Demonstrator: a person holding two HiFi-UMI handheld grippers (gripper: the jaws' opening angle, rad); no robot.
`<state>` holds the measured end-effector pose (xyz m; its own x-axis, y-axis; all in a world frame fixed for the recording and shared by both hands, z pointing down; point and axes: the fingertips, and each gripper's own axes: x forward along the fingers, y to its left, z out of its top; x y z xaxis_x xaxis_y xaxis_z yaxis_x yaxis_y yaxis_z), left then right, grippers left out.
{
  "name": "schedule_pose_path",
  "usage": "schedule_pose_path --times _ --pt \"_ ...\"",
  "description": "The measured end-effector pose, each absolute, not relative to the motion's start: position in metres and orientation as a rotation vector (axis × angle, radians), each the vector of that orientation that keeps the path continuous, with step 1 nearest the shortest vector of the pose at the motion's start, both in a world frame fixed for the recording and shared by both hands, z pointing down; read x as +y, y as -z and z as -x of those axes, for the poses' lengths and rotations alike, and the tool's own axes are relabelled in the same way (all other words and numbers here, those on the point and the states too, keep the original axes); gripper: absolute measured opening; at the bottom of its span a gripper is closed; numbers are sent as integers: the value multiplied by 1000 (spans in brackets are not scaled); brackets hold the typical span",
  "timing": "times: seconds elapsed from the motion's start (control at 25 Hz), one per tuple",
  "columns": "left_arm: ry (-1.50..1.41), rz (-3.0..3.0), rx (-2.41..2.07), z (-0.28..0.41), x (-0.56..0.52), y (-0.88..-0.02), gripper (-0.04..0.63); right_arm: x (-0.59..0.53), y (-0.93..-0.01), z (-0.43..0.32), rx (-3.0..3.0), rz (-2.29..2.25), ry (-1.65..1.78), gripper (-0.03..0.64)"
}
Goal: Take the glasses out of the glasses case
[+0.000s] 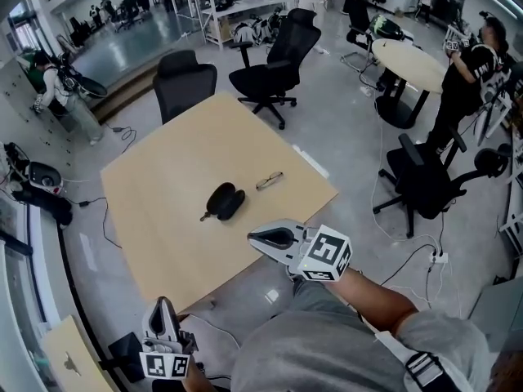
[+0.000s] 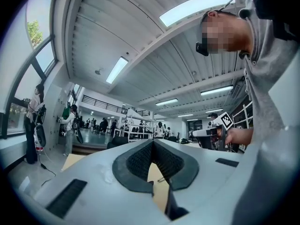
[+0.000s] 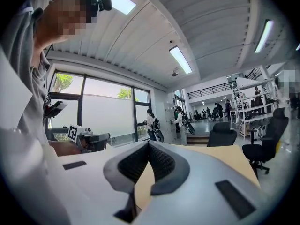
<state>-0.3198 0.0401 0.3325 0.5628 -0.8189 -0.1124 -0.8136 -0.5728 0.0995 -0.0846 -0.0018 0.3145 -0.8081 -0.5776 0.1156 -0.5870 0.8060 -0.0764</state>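
A black glasses case (image 1: pixel 223 201) lies shut near the middle of the light wooden table (image 1: pixel 163 243). A pair of thin-framed glasses (image 1: pixel 269 180) lies on the tabletop just right of the case, apart from it. My right gripper (image 1: pixel 252 236) hovers over the table's near edge, a short way in front of the case, with its jaws together and nothing between them (image 3: pixel 149 143). My left gripper (image 1: pixel 163 302) is held low at the near left, off the table's corner, also shut and empty (image 2: pixel 152 142). Neither gripper touches the case or the glasses.
Two black office chairs (image 1: pixel 186 80) (image 1: pixel 278 64) stand at the table's far side. Another chair (image 1: pixel 425 178) and a round table (image 1: pixel 409 62) with a person beside it are to the right. Cables (image 1: pixel 409 260) run over the floor.
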Motion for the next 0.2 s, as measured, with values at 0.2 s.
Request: schedule_pose_path --times 0.2 --pt "166 -2749 -1383 289 73 -341 5 39 -317 59 -2883 -962 -219 6"
